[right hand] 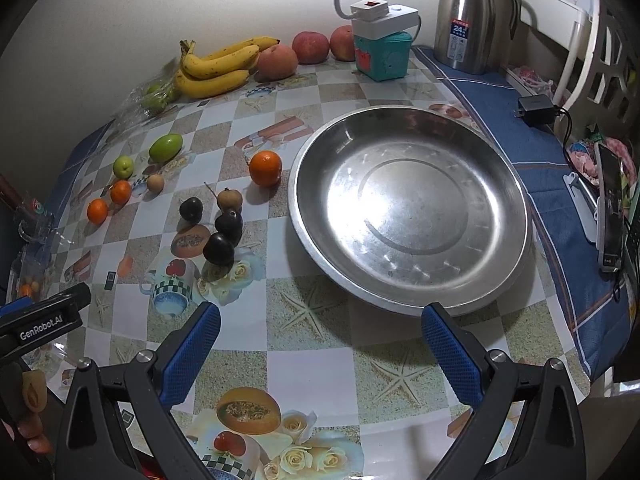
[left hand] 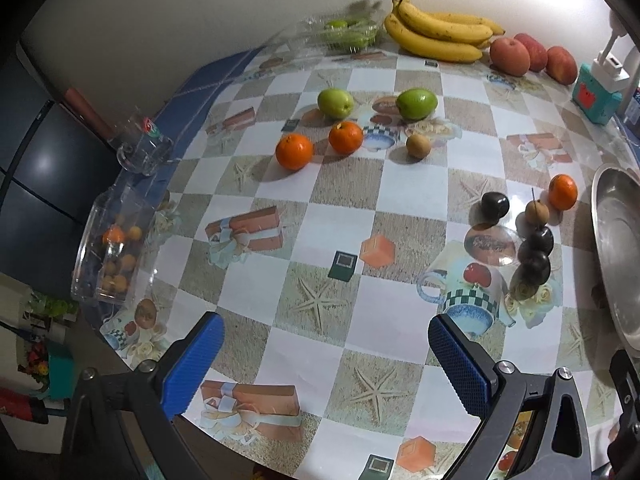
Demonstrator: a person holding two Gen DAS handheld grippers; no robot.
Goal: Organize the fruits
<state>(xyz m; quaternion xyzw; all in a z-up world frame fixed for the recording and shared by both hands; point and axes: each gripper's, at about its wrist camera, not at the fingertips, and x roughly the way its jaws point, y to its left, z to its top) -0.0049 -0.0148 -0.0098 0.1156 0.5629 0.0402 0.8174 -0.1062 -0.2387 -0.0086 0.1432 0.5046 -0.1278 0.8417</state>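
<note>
- Both the left gripper (left hand: 324, 354) and right gripper (right hand: 320, 342) are spread wide, holding nothing.
- Steel dish (right hand: 500, 184) is empty, center-right in the right view.
- I'd grab the nearest orange (right hand: 265, 168) just left of it, squeezing gently.

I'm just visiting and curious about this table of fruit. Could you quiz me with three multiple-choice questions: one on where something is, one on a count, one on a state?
1. Where are the bananas?
A. In the metal dish
B. At the back by the wall, beside the apples
C. In the right gripper

2. How many dark plums lie loose on the table?
A. One
B. Three
C. Six

3. What state is the metal dish in?
A. Empty
B. Full of oranges
C. Upside down

Answers:
1 B: they lie against the wall next to the apples.
2 B: three dark fruits cluster left of the dish.
3 A: only bare metal shows inside.
</note>
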